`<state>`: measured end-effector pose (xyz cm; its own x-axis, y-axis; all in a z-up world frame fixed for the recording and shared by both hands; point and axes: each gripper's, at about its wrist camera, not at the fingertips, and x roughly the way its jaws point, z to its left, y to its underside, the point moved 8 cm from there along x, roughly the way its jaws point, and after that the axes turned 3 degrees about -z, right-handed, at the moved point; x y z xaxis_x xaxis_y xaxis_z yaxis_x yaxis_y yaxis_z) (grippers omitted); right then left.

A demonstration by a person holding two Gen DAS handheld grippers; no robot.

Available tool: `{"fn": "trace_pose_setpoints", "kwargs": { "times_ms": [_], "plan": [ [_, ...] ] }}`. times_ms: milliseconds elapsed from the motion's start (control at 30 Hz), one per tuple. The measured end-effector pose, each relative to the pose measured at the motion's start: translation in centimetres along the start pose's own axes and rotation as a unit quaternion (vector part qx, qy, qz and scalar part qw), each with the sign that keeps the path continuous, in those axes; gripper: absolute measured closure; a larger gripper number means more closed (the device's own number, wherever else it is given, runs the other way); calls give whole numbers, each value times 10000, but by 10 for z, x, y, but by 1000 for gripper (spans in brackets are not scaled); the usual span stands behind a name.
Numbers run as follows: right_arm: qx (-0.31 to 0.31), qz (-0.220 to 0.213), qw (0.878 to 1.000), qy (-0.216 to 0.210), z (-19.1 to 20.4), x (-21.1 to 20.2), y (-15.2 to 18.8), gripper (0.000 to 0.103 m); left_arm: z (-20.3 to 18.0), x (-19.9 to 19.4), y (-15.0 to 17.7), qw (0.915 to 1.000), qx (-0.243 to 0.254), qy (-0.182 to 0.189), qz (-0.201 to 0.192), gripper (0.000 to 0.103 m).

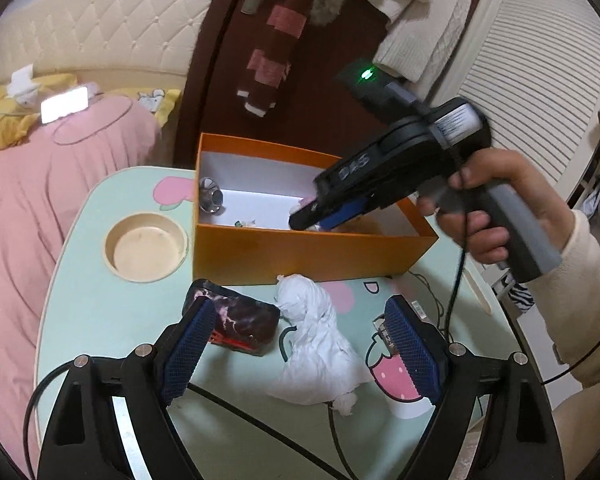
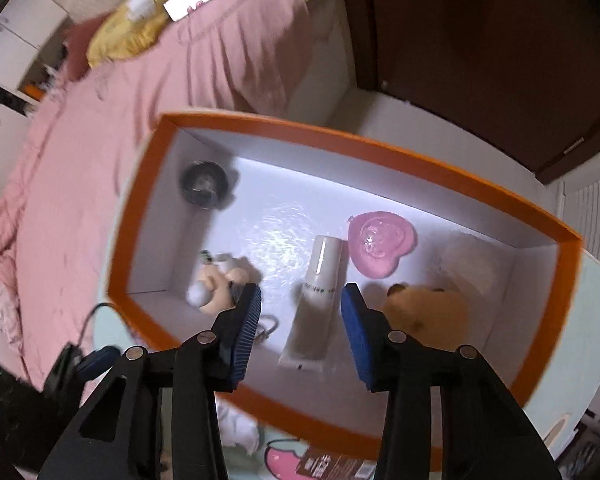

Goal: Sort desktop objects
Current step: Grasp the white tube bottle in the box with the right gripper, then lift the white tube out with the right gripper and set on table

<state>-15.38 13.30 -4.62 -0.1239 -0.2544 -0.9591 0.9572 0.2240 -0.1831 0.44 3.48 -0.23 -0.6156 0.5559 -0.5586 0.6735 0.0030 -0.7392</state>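
Left wrist view: left gripper (image 1: 300,344) jaws wide apart, nothing btwn them, over mint-green table (image 1: 100,300). Crumpled white tissue (image 1: 316,340) and dark marbled pouch (image 1: 236,320) lie below, just in front of orange cardboard box (image 1: 300,252).

Right wrist view: right gripper (image 2: 302,320) jaws apart, empty, above the box (image 2: 340,140). White squeeze tube (image 2: 318,296) lies on box floor w/ pink heart-shaped dish (image 2: 380,244) beside it.

A home bedroom: pink-covered bed (image 1: 60,200), tufted headboard (image 1: 100,20), clothes hanging on the door (image 1: 300,40).
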Motion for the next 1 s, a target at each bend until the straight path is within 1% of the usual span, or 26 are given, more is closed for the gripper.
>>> {"fn": "trace_pose_setpoints", "kwargs": {
  "times_ms": [33, 100, 133, 167, 267, 333, 400, 533, 633, 767, 800, 933, 1000],
  "plan": [
    [-11, 82, 10000, 49, -1, 4, 0, 60, 1, 0, 0, 10000, -11, 10, -6, 17],
    [-106, 194, 9994, 258, -3, 11, 1, 70, 3, 1, -1, 10000, -51, 39, -21, 17],
    [-151, 245, 9990, 353, -5, 15, 1, 80, 4, 2, -1, 10000, -80, 53, -20, 17],
    [-176, 264, 9988, 383, -5, 15, 2, 82, 5, 3, -1, 9999, -101, 60, -20, 17],
    [-116, 256, 9990, 342, -8, 13, 2, 82, 7, 2, 0, 9999, -144, 70, -29, 17],
    [29, 159, 9997, 195, -11, 8, 2, 82, 9, 2, 1, 9998, -169, 67, -25, 17],
    [126, -52, 9999, -54, -9, -4, 2, 82, 11, 1, 1, 9998, -187, 56, -24, 17],
    [179, -649, 9965, -490, -1, -49, 5, 82, 14, 1, 1, 9997, -246, 34, -11, 17],
    [-13, -871, 9932, -767, 10, -82, 21, 82, 16, 3, 1, 9996, -288, -1, 1, 17],
    [-208, -872, 9913, -968, 27, -92, 50, 82, 19, 2, 1, 9994, -335, -49, -7, 17],
    [-226, -821, 9917, -966, 31, -88, 57, 82, 20, 1, 1, 9994, -341, -57, -2, 17],
    [-260, -438, 9949, -868, 33, -55, 90, 82, 22, -1, 1, 9994, -330, -89, 12, 17],
    [-117, -247, 9970, -720, 26, -31, 100, 82, 23, -2, 1, 9995, -313, -87, 27, 17]
  ]
}}
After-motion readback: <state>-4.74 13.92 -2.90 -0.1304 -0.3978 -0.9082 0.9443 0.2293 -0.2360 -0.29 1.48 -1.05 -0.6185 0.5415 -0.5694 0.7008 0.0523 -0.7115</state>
